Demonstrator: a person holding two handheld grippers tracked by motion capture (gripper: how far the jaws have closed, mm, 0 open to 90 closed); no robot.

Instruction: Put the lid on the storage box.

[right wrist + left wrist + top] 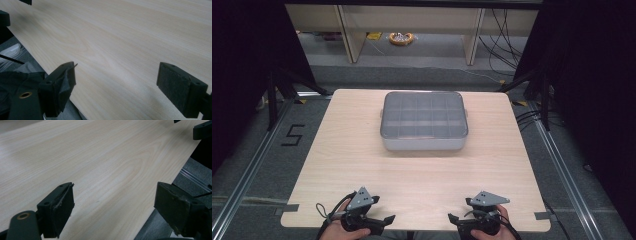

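At table's near edge | left tongs (pixel 384 220) released | right tongs (pixel 453 218) released | floor marking (pixel 293 135) "5"

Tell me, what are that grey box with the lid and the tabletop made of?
The box looks like pale grey plastic, matte and smooth-walled. Its lid seems to be clear, slightly smoky plastic, since a grid of compartments shows through it. The table looks like light wood or a wood-grain laminate, with visible grain lines and a soft sheen; which one, the look leaves open.
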